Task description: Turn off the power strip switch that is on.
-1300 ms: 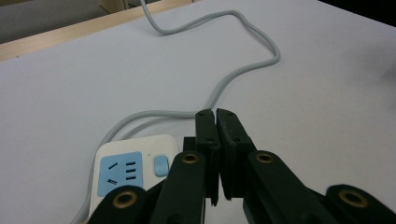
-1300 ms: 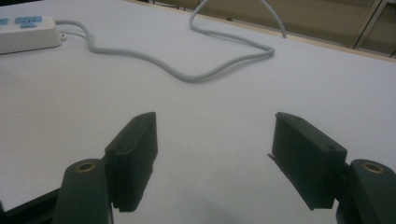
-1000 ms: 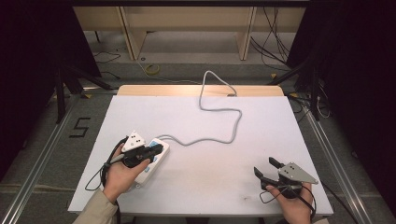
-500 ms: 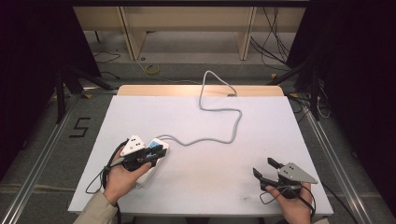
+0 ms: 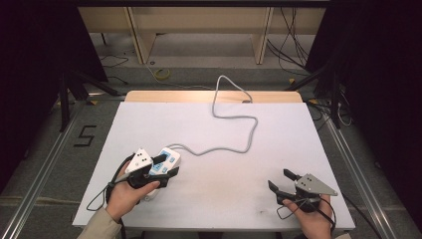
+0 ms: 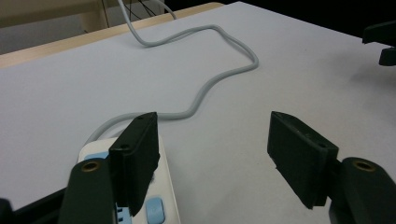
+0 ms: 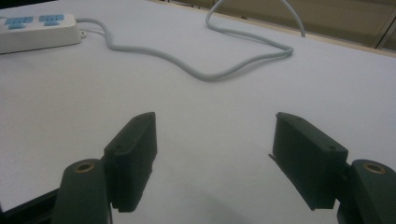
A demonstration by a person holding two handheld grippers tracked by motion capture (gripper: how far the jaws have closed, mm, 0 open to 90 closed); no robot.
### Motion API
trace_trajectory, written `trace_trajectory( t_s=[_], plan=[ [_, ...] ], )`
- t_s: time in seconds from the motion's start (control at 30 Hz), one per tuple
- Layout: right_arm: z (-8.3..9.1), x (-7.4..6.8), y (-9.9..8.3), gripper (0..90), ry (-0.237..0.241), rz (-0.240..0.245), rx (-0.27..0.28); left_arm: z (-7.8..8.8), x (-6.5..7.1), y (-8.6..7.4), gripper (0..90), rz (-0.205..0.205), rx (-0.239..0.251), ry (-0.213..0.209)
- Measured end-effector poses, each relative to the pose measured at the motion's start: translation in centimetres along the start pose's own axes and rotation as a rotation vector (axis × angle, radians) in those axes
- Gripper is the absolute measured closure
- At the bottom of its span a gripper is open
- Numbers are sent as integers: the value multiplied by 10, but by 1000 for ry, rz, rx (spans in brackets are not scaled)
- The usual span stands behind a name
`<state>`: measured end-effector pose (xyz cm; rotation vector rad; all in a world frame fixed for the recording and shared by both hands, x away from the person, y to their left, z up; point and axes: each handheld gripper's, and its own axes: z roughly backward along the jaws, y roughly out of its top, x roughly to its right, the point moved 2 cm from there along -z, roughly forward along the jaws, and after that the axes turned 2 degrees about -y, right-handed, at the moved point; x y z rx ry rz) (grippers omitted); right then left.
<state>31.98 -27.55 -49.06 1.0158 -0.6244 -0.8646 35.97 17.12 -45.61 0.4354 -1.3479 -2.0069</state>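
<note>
Left hand-held gripper (image 5: 166,166) sits in the lower left of the high view, jaws spread wide and hovering right over the power strip (image 5: 161,164), so it's not clamped on anything. From the left gripper view you can see one jaw sitting over the white strip (image 6: 140,205) with its light blue outlets, while the other jaw is out over bare worktop (image 6: 56,102), well clear of it. Can't really tell if that near jaw is actually touching the strip or just above it. Right hand-held gripper (image 5: 282,180) is down in the lower right of the high view, held in the person's right hand (image 5: 311,221), jaws also apart with nothing between them, and it's well away from the strip. Its own view shows the jaws open over plain white worktop (image 7: 210,135), with the power strip (image 7: 35,29) way up in the upper left of the frame. The grey cable (image 5: 234,119) snakes from the strip across the middle of the worktop (image 5: 278,129) in a couple of loose curves and runs off the far edge at the top.
</note>
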Motion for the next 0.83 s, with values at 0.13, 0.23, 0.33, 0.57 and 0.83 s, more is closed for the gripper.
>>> trace_trajectory(
  t_s=[0.13,0.23,0.33,0.57,0.83],
  plan=[
    [0,0,0,314,4,0,0,5,-5,-5,246,12,-7,37],
    [0,0,0,313,6,2,-2,10,-8,-8,202,17,1,56],
    [0,0,0,313,6,4,-1,15,-12,-11,184,24,5,76],
    [0,0,0,313,6,5,0,19,-16,-19,179,25,9,115],
    [0,0,0,313,1,4,0,19,-16,-19,182,14,7,124]
  ],
)
